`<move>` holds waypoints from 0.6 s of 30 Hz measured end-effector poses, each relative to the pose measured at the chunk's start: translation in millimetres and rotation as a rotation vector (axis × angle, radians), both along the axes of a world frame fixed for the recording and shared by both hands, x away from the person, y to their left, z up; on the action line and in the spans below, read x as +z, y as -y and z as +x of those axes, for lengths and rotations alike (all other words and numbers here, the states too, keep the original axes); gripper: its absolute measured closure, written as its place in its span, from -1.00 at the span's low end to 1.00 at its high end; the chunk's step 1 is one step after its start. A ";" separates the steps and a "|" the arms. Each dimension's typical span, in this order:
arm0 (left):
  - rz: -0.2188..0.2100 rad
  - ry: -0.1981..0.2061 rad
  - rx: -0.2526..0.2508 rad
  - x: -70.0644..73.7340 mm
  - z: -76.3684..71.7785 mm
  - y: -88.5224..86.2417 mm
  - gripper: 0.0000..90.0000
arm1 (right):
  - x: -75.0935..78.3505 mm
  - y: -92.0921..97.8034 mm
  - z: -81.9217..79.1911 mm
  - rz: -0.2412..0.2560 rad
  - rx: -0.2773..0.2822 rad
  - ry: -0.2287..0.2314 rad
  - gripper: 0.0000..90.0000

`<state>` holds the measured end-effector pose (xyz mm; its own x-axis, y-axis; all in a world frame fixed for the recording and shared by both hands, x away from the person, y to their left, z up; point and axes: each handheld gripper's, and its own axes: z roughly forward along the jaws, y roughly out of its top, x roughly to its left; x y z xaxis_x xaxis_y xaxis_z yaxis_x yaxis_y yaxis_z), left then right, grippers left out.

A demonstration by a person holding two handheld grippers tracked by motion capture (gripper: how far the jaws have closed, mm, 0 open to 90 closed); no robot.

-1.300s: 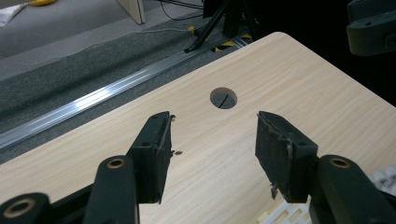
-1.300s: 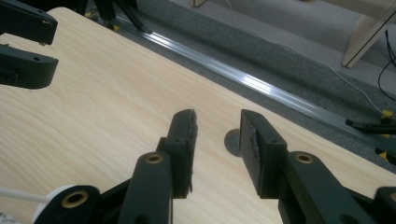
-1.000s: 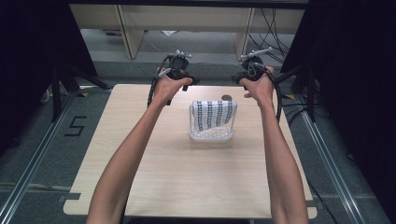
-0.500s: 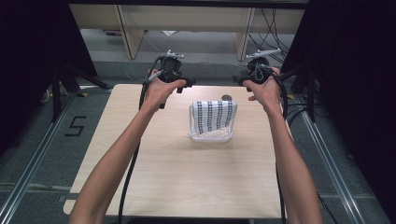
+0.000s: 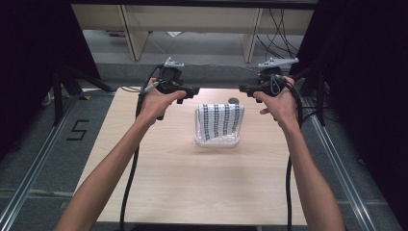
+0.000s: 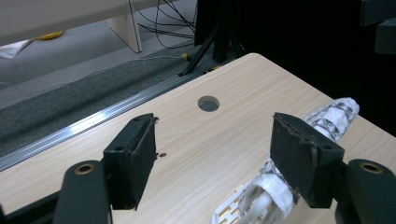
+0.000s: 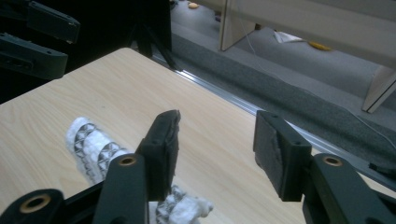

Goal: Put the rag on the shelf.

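Hovering over the far part of the counter, the left claw and the right claw face each other across a gap, each held in one of the person's hands, with nothing between the jaws of either. In the left gripper view the left claw's jaws stand wide apart over bare wood, and in the right gripper view the right claw's jaws are likewise parted, though a little less widely. A white cloth with dark patterned stripes is draped over a white slotted rack that stands on the counter between the two claws and slightly nearer the person than both. Seen from the left claw, the cloth lies low to the right, partly behind the right-hand jaw; seen from the right claw, it lies low to the left, behind the left-hand jaw. A round hole in the counter sits just beyond the left claw's open jaws. Neither claw touches the cloth or the rack.
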<state>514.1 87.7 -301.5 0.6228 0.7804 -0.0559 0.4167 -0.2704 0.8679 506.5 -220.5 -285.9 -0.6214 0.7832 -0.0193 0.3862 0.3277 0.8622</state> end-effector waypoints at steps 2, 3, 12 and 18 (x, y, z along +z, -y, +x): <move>-0.007 0.004 -0.008 -0.9 -3.3 -1.1 -0.33 | -1.1 -0.8 -3.9 0.008 0.020 0.015 0.08; -0.008 0.006 -0.010 -1.3 -5.5 -1.7 -0.33 | -1.3 -1.0 -6.6 0.006 0.023 0.020 0.08; -0.009 0.025 -0.024 -4.4 -21.8 -5.7 -0.38 | 0.6 -8.7 -30.2 0.008 0.047 0.057 -0.06; 0.006 0.038 -0.036 -6.7 -32.9 -5.8 -0.40 | -3.3 -11.5 -38.3 -0.007 0.050 0.063 -0.13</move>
<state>481.2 93.5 -308.1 0.6518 0.7579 -0.0275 0.3738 -0.2895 0.8812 468.2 -209.0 -289.2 -0.6573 0.7509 -0.0648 0.3146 0.3515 0.8818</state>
